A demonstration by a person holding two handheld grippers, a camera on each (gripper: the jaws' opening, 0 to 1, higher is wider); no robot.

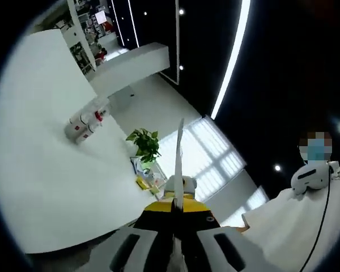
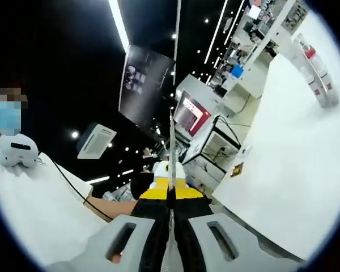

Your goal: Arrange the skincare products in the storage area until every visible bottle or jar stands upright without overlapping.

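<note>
My left gripper [image 1: 179,199] points up at the room, its yellow and black tipped jaws pressed together with nothing between them. My right gripper [image 2: 171,190] is likewise shut and empty, aimed toward dark ceiling and a far counter. Both views look away from any table. A person in white clothing [image 1: 294,221] stands at the right of the left gripper view and, as a person in white [image 2: 39,209], at the left of the right gripper view, with a white headset-like device [image 2: 14,150] at the shoulder.
A white wall [image 1: 39,170] carries red and white fire extinguishers [image 1: 85,124], with a potted plant [image 1: 144,144] beside it. A bright window [image 1: 215,161] and ceiling light strip [image 1: 232,56] lie ahead. A red-lit monitor [image 2: 190,113] and shelves [image 2: 272,22] stand farther off.
</note>
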